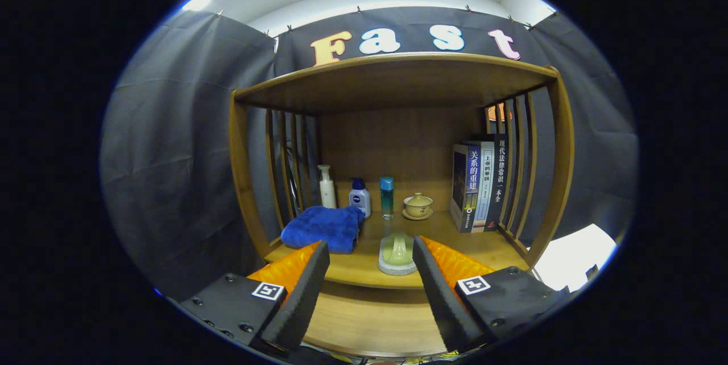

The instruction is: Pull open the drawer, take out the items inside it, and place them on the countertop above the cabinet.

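Note:
My gripper [369,245] is open, and nothing is between its fingers. Its fingertips reach the front edge of the wooden countertop [483,245] of the cabinet. Just ahead of the right finger, a pale green piece on a round grey base [397,255] stands at the countertop's front edge. A folded blue towel [323,227] lies just beyond the left finger. Below the countertop's edge, between the fingers, is a flat wooden panel [369,319]. I cannot tell whether it is the drawer's front or whether the drawer is open.
Along the back of the countertop stand a white pump bottle [326,186], a small white bottle with a blue cap [360,196], a slim teal bottle [387,197] and a lidded tea cup [418,206]. Upright books [478,186] fill the right side. Slatted side walls and a wooden roof [398,78] enclose the space.

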Demonstrator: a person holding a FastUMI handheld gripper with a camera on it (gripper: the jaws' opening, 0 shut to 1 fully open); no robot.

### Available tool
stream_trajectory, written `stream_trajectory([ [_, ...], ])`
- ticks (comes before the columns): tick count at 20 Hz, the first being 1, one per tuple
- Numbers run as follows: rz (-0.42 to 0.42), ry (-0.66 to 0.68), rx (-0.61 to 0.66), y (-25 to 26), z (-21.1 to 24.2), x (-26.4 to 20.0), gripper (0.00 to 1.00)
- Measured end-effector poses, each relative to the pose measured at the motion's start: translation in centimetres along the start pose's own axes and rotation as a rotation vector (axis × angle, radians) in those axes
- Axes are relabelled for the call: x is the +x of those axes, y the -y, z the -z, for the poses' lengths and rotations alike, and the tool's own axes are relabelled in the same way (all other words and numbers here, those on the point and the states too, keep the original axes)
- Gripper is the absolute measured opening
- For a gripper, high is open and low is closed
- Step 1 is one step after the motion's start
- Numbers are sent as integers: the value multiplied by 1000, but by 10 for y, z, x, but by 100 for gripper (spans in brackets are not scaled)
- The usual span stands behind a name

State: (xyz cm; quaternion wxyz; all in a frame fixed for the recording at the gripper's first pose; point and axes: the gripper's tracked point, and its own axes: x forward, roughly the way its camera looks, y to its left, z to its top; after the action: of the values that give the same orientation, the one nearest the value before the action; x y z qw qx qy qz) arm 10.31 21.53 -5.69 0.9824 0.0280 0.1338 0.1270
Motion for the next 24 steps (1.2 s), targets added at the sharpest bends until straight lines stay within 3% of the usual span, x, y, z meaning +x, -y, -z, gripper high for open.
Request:
stream_trajectory([
  [18,125,159,65,30,91,-73,95],
  [24,161,135,56,28,151,-89,95],
])
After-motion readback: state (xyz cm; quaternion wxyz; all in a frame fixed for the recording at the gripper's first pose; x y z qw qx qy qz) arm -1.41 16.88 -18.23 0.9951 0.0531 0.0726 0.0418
